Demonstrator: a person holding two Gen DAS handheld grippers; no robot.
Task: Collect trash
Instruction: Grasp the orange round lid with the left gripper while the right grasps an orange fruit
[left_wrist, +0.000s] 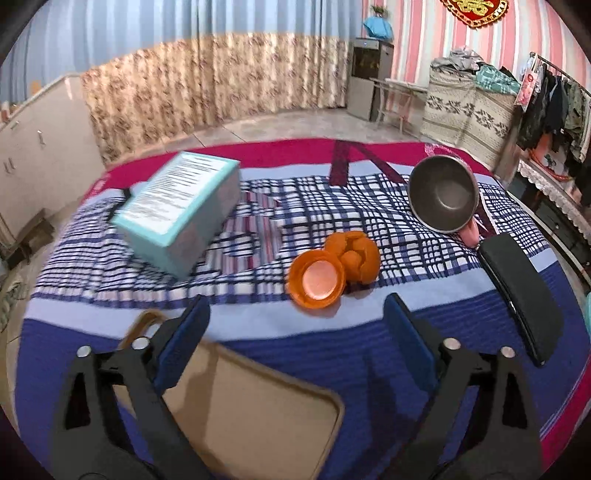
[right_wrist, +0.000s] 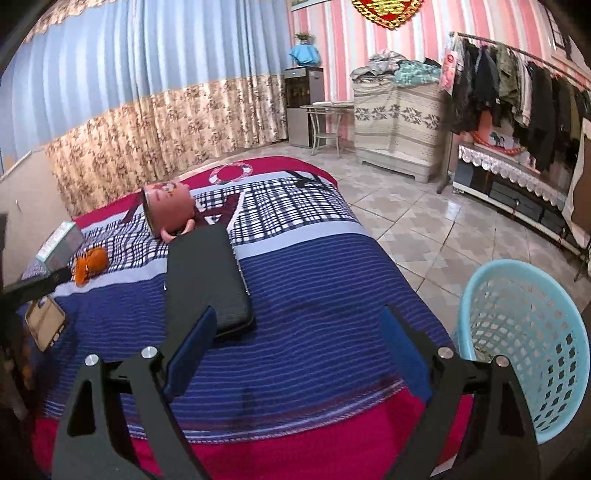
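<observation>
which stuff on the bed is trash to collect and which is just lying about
Likely for the job:
- orange peel
- teal box, possibly trash
- blue basket, beside the bed, the likely bin

Just lying about:
- metal bowl
- black case
- tan flat item

Both grippers are open and empty.

Bright indoor light, fisheye bending, slight blur

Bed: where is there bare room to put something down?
The blue-striped stretch between the black case and the basket side of the bed is bare. It is crowded farther back, where the teal box, orange peel and metal bowl lie.
</observation>
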